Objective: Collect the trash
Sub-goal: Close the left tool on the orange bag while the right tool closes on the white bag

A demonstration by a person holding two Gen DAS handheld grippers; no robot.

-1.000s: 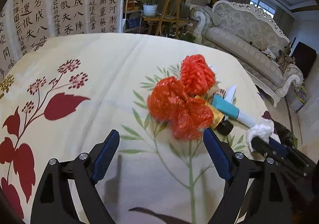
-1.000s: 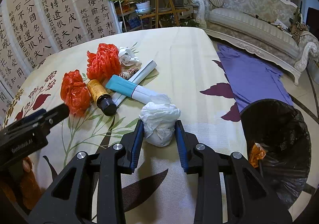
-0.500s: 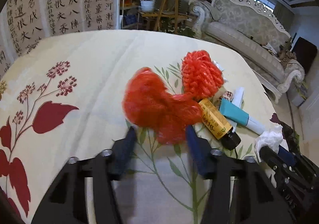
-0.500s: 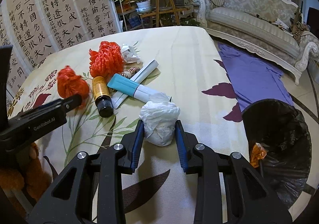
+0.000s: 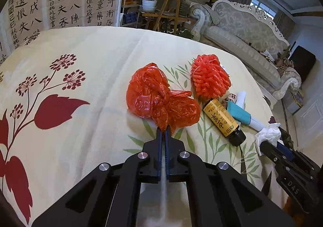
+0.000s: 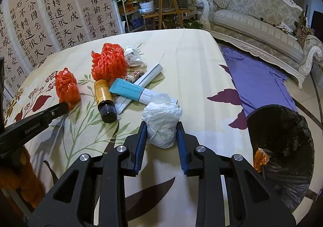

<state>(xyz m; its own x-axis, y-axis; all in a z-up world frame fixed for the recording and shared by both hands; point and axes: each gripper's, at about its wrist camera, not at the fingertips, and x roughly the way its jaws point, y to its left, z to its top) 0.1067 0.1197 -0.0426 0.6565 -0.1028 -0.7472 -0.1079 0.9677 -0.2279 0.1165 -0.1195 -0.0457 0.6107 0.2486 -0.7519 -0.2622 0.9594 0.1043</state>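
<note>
My left gripper is shut on the near edge of a crumpled red plastic bag that lies on the flowered tablecloth. From the right wrist view the same bag sits at the tip of the left gripper. My right gripper is shut on a white crumpled plastic bag, pads pressing both sides. An orange net ball, a brown bottle and a teal-and-white tube lie between the two bags.
A black-lined trash bin with an orange scrap inside stands off the table's right edge. White crumpled paper and a white flat pack lie by the net ball. A purple cloth lies on the floor before a sofa.
The left gripper moved forward onto the red bag and went from wide open to shut on its edge. The right gripper stayed still, gripping the white bag.
</note>
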